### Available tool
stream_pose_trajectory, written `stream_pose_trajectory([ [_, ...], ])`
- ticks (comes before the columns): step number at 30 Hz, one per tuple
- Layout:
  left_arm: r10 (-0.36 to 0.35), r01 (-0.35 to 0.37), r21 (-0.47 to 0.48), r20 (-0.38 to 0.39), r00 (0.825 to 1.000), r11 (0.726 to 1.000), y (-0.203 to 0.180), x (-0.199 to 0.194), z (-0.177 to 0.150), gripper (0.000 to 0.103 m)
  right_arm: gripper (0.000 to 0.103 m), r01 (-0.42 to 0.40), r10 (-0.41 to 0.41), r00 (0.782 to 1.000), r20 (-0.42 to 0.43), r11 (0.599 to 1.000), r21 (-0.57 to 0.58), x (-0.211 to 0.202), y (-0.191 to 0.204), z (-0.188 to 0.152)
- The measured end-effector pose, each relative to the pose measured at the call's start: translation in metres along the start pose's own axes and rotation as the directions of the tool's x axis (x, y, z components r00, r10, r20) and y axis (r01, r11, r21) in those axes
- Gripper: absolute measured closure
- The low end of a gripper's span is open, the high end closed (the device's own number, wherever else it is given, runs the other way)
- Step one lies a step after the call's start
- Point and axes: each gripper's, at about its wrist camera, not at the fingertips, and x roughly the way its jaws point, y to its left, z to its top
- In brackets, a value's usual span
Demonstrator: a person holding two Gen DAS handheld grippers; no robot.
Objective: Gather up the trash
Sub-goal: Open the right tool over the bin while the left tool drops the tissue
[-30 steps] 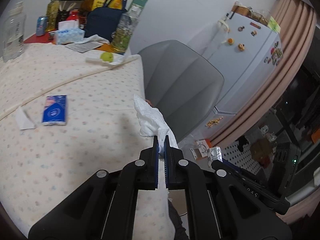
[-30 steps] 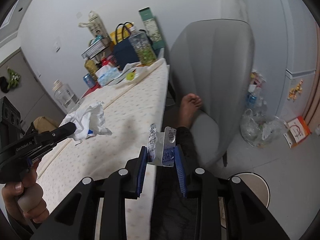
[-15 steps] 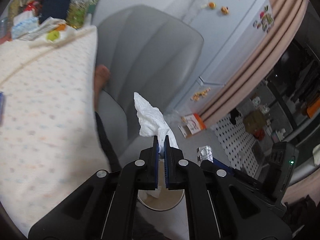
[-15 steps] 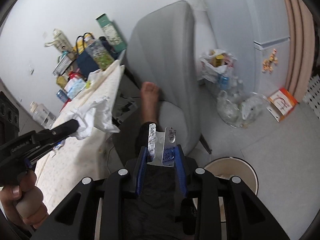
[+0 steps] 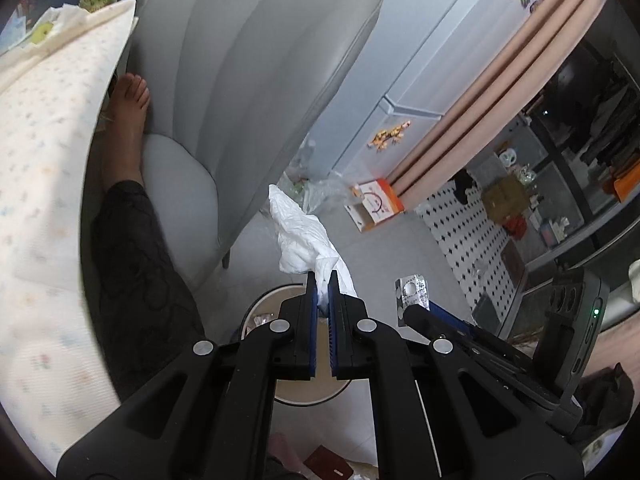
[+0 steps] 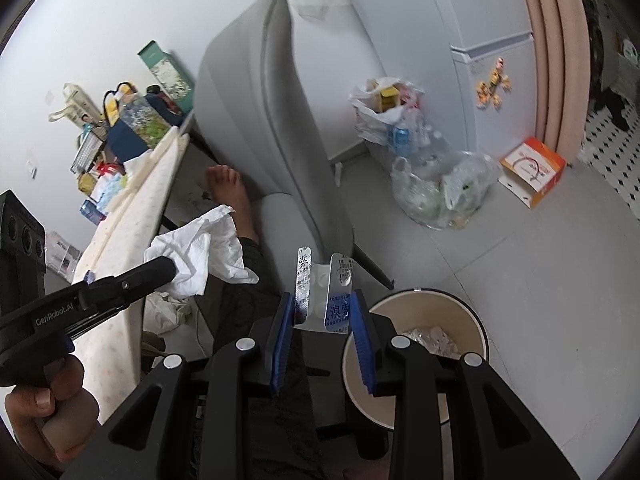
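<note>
Left gripper (image 5: 322, 280) jaws clamped together on a crumpled white tissue (image 5: 304, 236), which sticks out past the tips, above the floor and just beyond the far rim of the round bin (image 5: 256, 312). Right gripper (image 6: 323, 304) jaws partly apart, clamped on a bent silver blister pack (image 6: 324, 292) with blue print, standing upright between the blue pads. In the right wrist view the bin (image 6: 472, 312) sits on the floor at lower right, cream inside, with some crumpled clear wrapping at the bottom; the blister pack is just left of its rim, not over the opening. Grey chair (image 5: 248, 92) behind, a bare foot (image 5: 128, 100) resting on its seat. Table with patterned cloth (image 5: 44, 160) on the left. Clear bags of bottles (image 6: 436, 184) and an orange-white box (image 6: 532, 172) on the floor by the fridge (image 5: 420, 60).
</note>
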Motion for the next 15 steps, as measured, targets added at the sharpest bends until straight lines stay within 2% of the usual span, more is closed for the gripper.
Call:
stream_pose_trajectory([
  [4,-0.006,0.006,-0.024,-0.026,1.0,1.0,0.011,0.01,-0.002,0.098,0.07,0.008,-0.007,0.999,-0.043,1.0,0.024,0.019,-0.007,-0.002],
  [6,0.004,-0.005,-0.03,-0.037,0.999,1.0,0.015,0.014,-0.004,0.098,0.063,0.018,-0.016,0.998,-0.062,0.999,0.032,0.028,-0.009,-0.002],
  [7,0.005,-0.006,-0.031,-0.042,0.999,0.999,0.016,0.017,-0.005,0.098,0.055,0.018,-0.015,0.998,-0.061,0.999,0.038,0.03,-0.011,-0.002],
  [8,0.007,-0.008,-0.032,-0.05,0.999,0.999,0.017,0.019,-0.006,0.098,0.037,0.021,-0.018,0.998,-0.052,0.998,0.051,0.029,-0.013,-0.002],
  [9,0.009,-0.011,-0.03,-0.055,0.998,0.999,0.019,0.02,-0.008,0.098,0.034,0.034,-0.032,0.999,-0.037,0.997,0.064,0.027,-0.016,-0.003],
  [15,0.005,-0.007,-0.022,-0.084,0.996,1.0,0.015,0.028,-0.014,0.098,0.033,0.07,-0.067,0.997,-0.024,0.992,0.101,0.015,-0.031,0.0],
])
